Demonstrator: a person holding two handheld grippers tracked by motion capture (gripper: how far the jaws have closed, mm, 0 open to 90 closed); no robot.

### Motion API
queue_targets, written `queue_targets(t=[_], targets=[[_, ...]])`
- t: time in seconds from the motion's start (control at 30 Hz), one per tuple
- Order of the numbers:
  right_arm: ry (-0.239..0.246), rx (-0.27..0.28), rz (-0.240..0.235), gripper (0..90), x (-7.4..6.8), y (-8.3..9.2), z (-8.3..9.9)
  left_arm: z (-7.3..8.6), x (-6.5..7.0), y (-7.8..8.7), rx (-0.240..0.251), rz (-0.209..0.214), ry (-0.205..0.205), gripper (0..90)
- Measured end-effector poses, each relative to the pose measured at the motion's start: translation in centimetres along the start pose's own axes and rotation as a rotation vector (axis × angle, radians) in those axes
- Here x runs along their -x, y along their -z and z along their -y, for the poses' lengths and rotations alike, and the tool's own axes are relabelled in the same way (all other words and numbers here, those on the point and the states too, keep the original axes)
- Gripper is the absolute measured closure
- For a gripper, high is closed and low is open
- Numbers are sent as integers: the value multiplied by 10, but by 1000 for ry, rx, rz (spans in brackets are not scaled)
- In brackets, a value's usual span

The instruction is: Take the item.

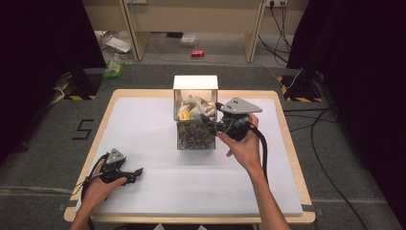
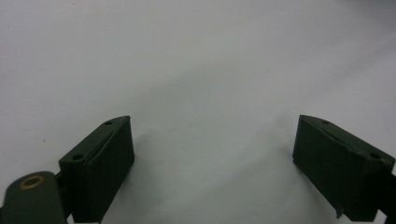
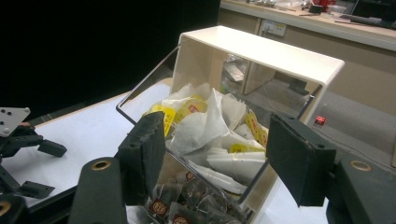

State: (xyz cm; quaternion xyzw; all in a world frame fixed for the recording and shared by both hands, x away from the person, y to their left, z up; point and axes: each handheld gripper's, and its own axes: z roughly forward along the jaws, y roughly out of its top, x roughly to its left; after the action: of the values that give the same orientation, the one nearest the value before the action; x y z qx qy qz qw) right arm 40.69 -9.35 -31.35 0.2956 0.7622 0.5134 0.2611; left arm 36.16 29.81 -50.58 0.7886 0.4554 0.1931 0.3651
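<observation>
A clear box [image 1: 195,139] with a cream hood [image 1: 195,82] stands at the middle of the table, full of tea bags [image 1: 194,109]. In the right gripper view the white and yellow-tagged tea bags [image 3: 205,126] pile above darker ones behind the clear wall. My right gripper [image 1: 213,115] is at the box's right side. Its jaws stand open on either side of the box's front rim and the pile [image 3: 215,135], holding nothing. My left gripper [image 1: 137,175] rests low on the white mat at the front left, open and empty [image 2: 212,140].
A white mat [image 1: 143,124] covers the wooden table [image 1: 297,158]. My left gripper [image 3: 25,140] also appears far off in the right gripper view. On the floor beyond the table lie a red can [image 1: 197,53], a green bag [image 1: 113,70] and cables [image 1: 316,124].
</observation>
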Motion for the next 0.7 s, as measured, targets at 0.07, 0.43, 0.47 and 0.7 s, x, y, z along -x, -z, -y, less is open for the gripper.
queue_targets(t=[0.07,0.43,0.47,0.7], targets=[[-6,-4,-5,388,0,-4,-1,0,0,0,0,0,1,116],[10,-38,-17,411,-2,-22,-11,0,0,0,0,0,0,116],[18,-43,-15,412,-2,-24,-11,0,0,0,0,0,1,116],[31,-78,-13,434,-4,-37,-13,0,0,0,0,1,1,116]])
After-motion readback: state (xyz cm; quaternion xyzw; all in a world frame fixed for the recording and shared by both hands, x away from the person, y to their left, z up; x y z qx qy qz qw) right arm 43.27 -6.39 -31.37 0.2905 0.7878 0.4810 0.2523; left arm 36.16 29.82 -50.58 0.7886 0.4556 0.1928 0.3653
